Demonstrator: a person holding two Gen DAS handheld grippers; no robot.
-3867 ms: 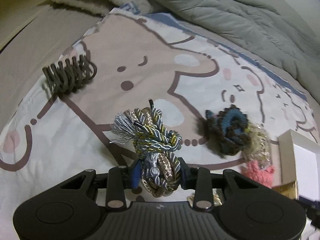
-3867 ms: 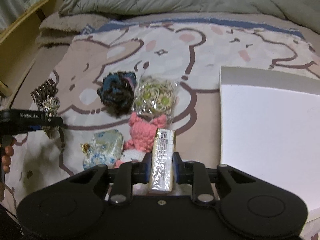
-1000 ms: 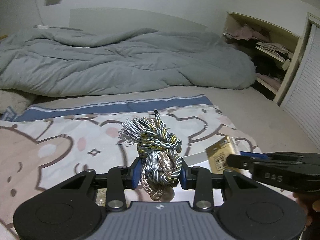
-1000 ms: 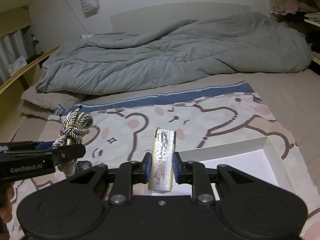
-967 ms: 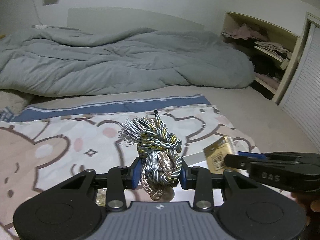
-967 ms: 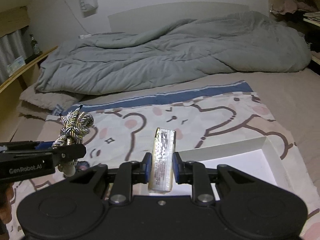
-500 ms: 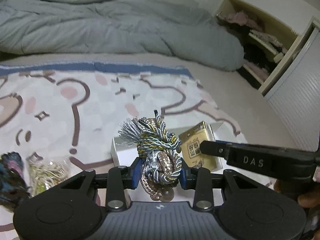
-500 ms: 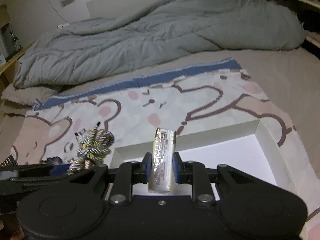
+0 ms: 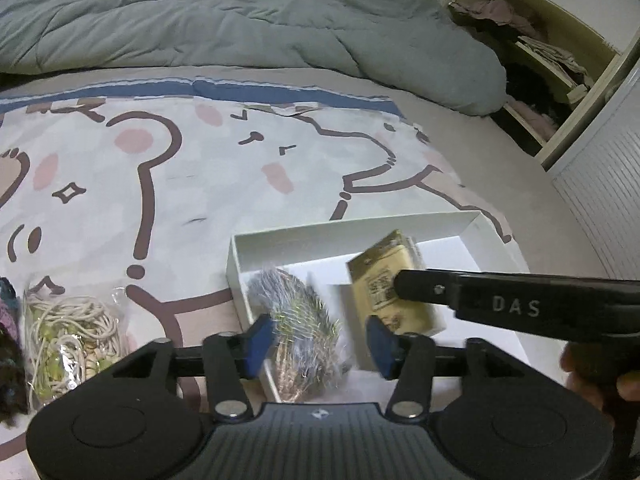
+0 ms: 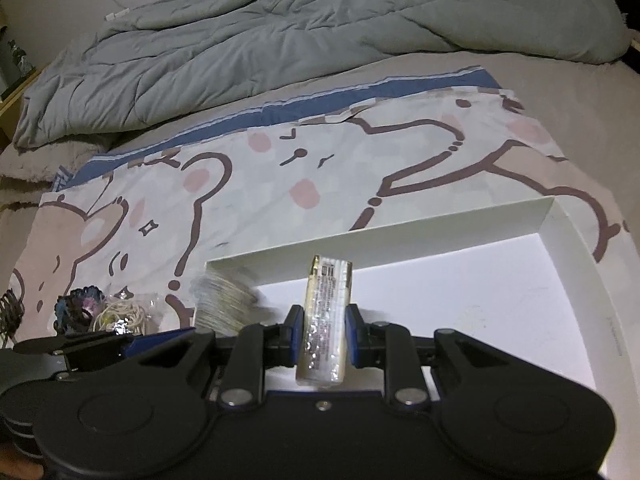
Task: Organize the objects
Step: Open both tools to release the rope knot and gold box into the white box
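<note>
Left gripper (image 9: pixel 320 340) jaws opening; blurred rope bundle (image 9: pixel 304 320) between its blue pads, no longer pinched, over the near-left corner of the white box (image 9: pixel 360 236). Right gripper (image 10: pixel 323 332) pressed together on the gold packet (image 10: pixel 326 316), held upright just right of the left gripper, above the box floor.

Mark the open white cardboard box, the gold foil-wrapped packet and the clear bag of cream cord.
Open white cardboard box (image 10: pixel 568 252): right wrist view, right-hand wall.
Gold foil-wrapped packet (image 10: pixel 325 320): right wrist view, middle of its narrow shiny face.
Clear bag of cream cord (image 9: pixel 70 332): left wrist view, centre of the coiled cord.
</note>
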